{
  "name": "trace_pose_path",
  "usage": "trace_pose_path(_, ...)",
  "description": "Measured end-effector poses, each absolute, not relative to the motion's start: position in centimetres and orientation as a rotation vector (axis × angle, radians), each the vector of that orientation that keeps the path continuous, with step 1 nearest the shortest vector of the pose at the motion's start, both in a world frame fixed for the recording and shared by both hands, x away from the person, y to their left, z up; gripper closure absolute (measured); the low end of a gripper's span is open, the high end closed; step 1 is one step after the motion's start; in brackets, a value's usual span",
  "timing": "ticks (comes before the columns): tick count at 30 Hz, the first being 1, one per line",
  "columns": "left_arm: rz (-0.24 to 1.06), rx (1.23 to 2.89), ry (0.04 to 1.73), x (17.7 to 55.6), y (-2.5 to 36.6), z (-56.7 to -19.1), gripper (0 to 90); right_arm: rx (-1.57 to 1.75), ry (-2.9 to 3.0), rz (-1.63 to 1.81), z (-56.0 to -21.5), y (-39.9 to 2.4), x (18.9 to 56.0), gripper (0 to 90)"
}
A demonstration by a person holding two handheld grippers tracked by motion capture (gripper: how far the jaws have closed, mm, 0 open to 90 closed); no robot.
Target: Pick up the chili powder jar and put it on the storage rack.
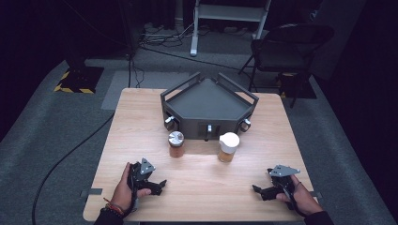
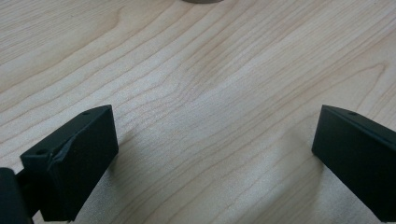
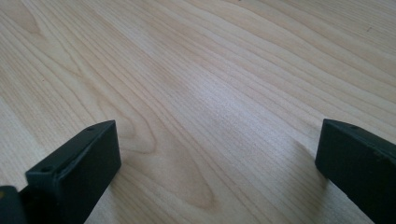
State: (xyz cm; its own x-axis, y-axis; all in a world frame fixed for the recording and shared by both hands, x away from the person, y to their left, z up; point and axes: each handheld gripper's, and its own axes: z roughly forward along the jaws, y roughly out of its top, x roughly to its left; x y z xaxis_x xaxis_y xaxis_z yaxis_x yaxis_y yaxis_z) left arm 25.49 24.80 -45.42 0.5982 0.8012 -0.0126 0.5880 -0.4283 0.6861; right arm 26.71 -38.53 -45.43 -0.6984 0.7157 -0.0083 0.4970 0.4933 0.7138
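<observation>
Two jars of amber stuff stand mid-table in the high view: one with a silver lid (image 1: 176, 143) on the left, one with a white lid (image 1: 228, 146) on the right. Behind them sits a dark grey corner-shaped rack (image 1: 208, 105) with knobs on its front. My left gripper (image 1: 161, 184) rests on the wood near the front left, held by a hand, jaws wide apart with bare wood between them (image 2: 215, 140). My right gripper (image 1: 257, 190) lies near the front right, also open over bare wood (image 3: 217, 149). Both point inward toward the table's middle.
The wooden table (image 1: 202, 187) stands on grey carpet. A black folding chair (image 1: 286, 47) and a white frame (image 1: 230, 18) stand beyond the far edge. Cables run across the floor at the left (image 1: 70, 150).
</observation>
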Motion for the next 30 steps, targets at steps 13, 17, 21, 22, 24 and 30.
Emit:
trace_pose_path(13,0.419,2.166,1.096,25.49,24.76,-45.42,0.4,1.017,2.440,1.019,-45.43,-38.59,26.74,0.0)
trace_pose_path(17,0.419,2.166,1.096,25.49,24.76,-45.42,0.4,1.016,2.441,1.019,-45.43,-38.61,26.73,0.0)
trace_pose_path(21,0.420,2.167,1.098,25.48,24.72,-45.40,0.4,1.013,2.443,1.020,-45.42,-38.65,26.79,0.0)
trace_pose_path(22,0.420,2.167,1.098,25.48,24.72,-45.40,0.4,1.013,2.443,1.020,-45.42,-38.65,26.79,0.0)
trace_pose_path(24,0.421,2.166,1.099,25.48,24.71,-45.40,0.4,1.013,2.444,1.021,-45.43,-38.66,26.80,0.0)
trace_pose_path(30,0.427,2.168,1.103,25.45,24.54,-45.34,0.7,1.011,2.445,1.021,-45.42,-38.69,26.82,0.0)
